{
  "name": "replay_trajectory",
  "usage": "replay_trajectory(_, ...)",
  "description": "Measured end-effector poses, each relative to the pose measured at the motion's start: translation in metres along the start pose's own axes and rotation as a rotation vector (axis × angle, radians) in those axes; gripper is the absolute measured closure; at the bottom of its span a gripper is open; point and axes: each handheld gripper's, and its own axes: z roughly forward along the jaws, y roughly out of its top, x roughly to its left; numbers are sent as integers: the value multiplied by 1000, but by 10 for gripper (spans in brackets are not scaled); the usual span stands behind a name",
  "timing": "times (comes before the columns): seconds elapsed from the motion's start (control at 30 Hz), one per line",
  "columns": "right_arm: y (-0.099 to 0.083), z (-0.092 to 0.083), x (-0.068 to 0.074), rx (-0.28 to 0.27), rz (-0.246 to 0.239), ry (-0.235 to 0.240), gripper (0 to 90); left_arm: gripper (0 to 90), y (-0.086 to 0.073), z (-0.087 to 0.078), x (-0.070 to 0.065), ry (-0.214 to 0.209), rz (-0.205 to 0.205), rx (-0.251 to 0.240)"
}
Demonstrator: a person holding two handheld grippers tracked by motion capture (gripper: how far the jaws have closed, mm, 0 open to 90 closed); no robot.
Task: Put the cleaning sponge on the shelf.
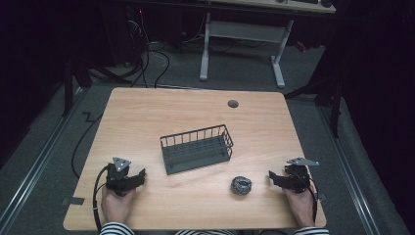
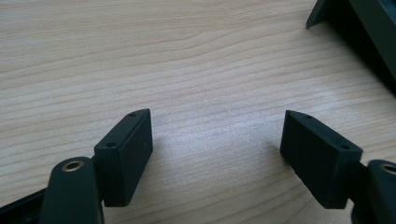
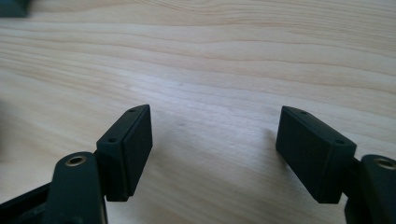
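Both grippers are rested low on the desk (image 1: pixel 195 110), jaws held apart on nothing: left gripper (image 1: pixel 142 177) beside the wire basket (image 1: pixel 196 148), right gripper (image 1: pixel 272 177) near the steel scourer (image 1: pixel 241 185).

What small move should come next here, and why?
Probably move the right tongs toward the steel scrubber ball: both tongs stand open and empty on the table, and the ball lies free just beside the right one, near the wire basket.
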Motion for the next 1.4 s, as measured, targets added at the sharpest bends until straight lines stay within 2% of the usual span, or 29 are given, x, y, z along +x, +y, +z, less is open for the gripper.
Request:
replay_trajectory(0.13,0,-9,2,-9,0,52,277,257,0,0,0,0,-1,0)
replay_trajectory(0.37,1,-31,15,-42,-43,131,280,257,0,0,0,-1,-1,0)
replay_trajectory(0.57,6,-48,34,-53,-133,176,276,256,0,0,0,-1,-1,0)
replay_trajectory(0.77,15,-57,54,-69,-191,221,272,255,0,0,0,-1,0,0)
replay_trajectory(1.17,25,-52,88,-41,-288,279,250,255,0,0,0,-1,-1,0)
replay_trajectory(1.4,28,-43,100,-9,-310,309,228,255,0,0,0,0,-1,0)
